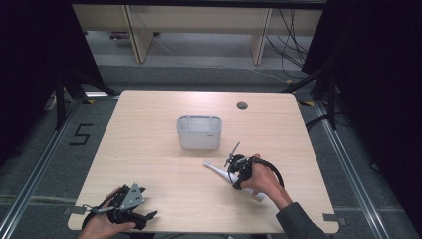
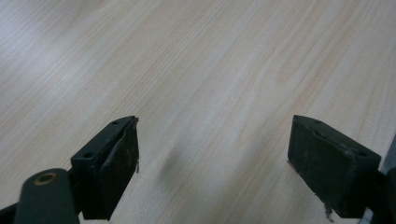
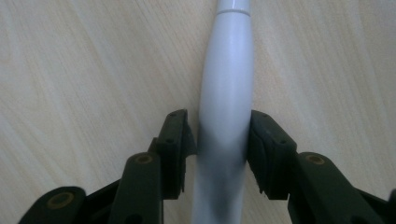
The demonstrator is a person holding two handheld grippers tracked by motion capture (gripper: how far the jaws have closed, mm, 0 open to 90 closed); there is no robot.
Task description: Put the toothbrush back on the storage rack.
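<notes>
Now one white tube (image 3: 226, 93) clamped by right gripper (image 3: 223, 140), left gripper (image 2: 212, 158) gaping, one grey bin (image 1: 199, 131), one table (image 1: 149, 149)

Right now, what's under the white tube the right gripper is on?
The white tube lies on the bare wooden table. The right gripper straddles it; the strip beneath stays covered.

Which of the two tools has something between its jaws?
The right tool: its jaws sit either side of the long white tube lying on the table. The left tool is wide open, with bare wood between its jaws.
</notes>
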